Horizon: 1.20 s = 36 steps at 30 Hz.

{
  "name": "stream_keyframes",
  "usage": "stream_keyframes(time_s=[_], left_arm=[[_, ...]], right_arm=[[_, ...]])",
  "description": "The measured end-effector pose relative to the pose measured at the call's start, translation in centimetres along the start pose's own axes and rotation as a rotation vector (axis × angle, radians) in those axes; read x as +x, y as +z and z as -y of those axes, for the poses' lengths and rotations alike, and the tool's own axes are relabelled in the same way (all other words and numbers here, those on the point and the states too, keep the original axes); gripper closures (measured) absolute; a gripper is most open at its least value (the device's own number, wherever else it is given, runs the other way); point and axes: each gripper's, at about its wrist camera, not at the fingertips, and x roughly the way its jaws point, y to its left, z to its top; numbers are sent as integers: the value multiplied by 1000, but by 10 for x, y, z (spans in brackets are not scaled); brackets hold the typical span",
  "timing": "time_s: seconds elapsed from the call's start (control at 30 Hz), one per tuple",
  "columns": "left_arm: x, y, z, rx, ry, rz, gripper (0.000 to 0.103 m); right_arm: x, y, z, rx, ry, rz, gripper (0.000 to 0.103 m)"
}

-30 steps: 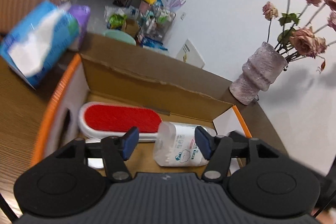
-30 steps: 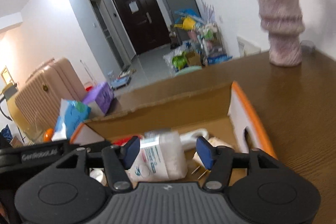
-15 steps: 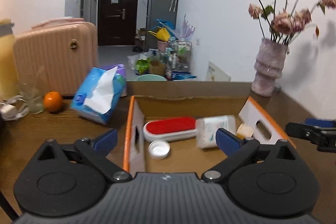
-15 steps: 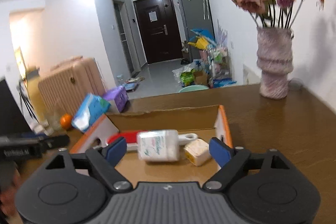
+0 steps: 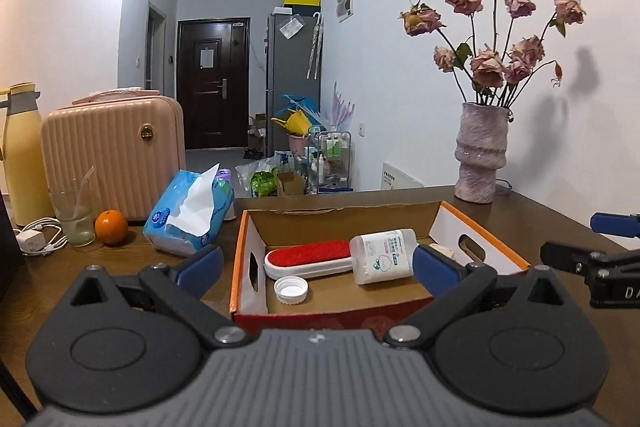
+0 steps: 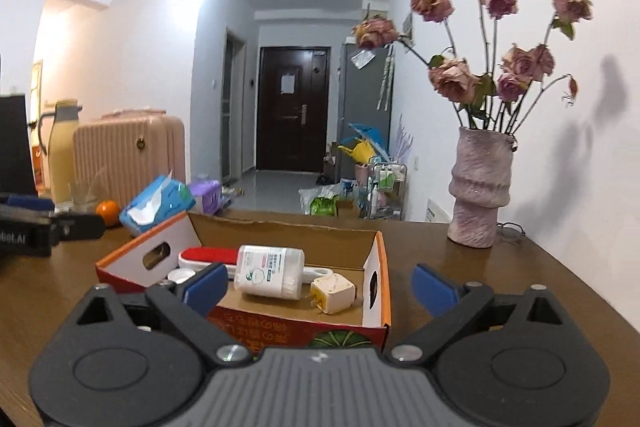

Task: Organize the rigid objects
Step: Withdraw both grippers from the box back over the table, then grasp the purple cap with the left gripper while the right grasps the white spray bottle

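Lying on its side in the open cardboard box (image 5: 256,239), the white bottle (image 5: 382,257) rests against the red-topped lint brush (image 5: 308,259), which stretches along the box's far wall; a white cap (image 5: 291,289) sits on the box floor just in front of the brush, and in the right wrist view a cream plug adapter (image 6: 333,293) lies close beside the bottle, toward the box's right wall. The box stands on the brown wooden table (image 6: 500,275). Both tools hang in front of the box and hold nothing: the left hand-held gripper (image 5: 318,267) has its blue pads spread wide, and the right hand-held gripper (image 6: 320,285) is spread just as wide. Left of the box on the table are a blue tissue pack (image 5: 190,213), an orange (image 5: 111,221) and a glass (image 5: 76,215); a vase of dried roses (image 5: 482,155) stands at the far right
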Motion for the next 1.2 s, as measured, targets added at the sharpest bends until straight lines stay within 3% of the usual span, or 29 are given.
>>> stream_keyframes(time_s=[0.2,0.33,0.43,0.63,0.8,0.97,1.2], left_arm=[[-38,-6,-7,1,-6,29,0],[-75,-21,-12,16,-7,67,0],[-104,-39,-19,-1,-31,52,0],[-161,-96,-19,147,-47,64,0],[-192,-130,-22,106,-161,18,0],[-203,-134,-12,121,-180,53,0],[-200,-133,-14,89,-170,29,0]], right_arm=[[-31,-3,-12,32,-19,17,4],[-70,-14,-26,35,-23,32,2],[-106,-30,-37,18,-13,49,1],[-175,-73,-60,37,-54,36,0],[-220,-108,-76,25,-75,11,0],[-230,-135,-71,42,-111,-59,0],[-225,-136,-60,110,-141,-54,0]])
